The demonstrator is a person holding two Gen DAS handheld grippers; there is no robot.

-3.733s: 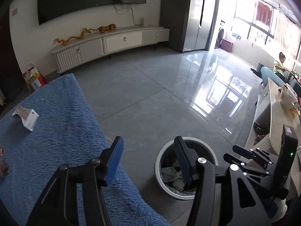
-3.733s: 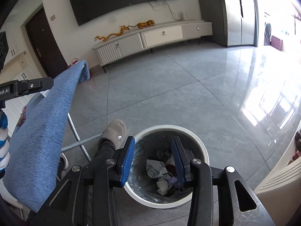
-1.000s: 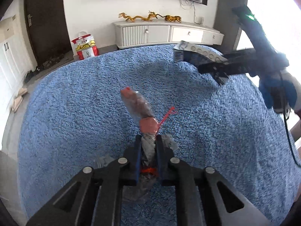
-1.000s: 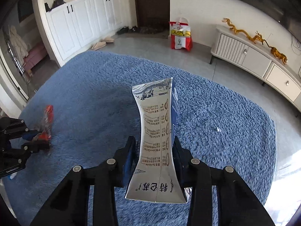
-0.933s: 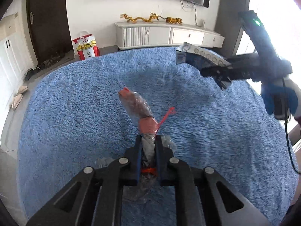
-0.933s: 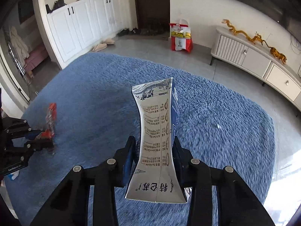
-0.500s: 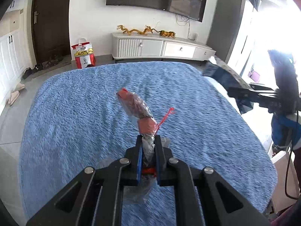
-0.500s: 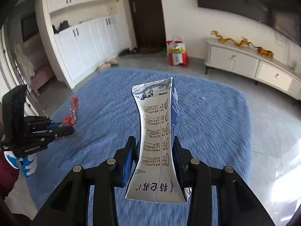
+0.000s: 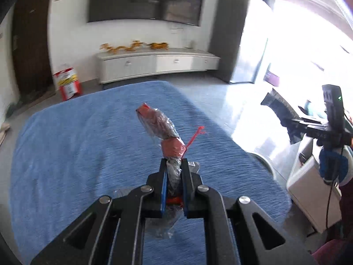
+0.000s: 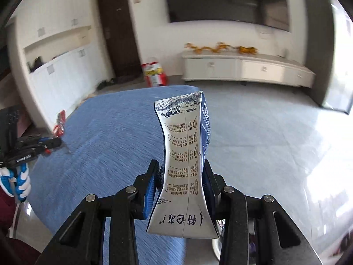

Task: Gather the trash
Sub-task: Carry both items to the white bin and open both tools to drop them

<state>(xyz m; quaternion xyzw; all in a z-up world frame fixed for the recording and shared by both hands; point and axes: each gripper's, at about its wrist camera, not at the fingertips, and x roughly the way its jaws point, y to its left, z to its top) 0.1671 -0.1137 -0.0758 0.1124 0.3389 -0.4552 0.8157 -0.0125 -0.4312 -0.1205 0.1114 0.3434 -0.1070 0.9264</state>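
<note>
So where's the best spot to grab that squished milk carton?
Probably its pinched waist, coming at the two narrow sides. The milk carton is flat and caved in there, so the right hand-held gripper already clamps that middle, leaving the wide ends free.

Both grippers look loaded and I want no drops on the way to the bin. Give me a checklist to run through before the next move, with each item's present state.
1. Left gripper clamped on the clear wrapper with red bits: ok, its jaws pinch the twisted lower part.
2. Right gripper clamped on the milk carton: ok, the carton is squeezed in at its waist.
3. Both items lifted off the blue cloth: ok.
4. Trash bin in sight: cannot tell, only a pale curved rim shows past the cloth's edge.
5. The two grippers apart from each other: ok, they sit at opposite sides of both views.
6. More trash left on the cloth: ok, none visible.
</note>
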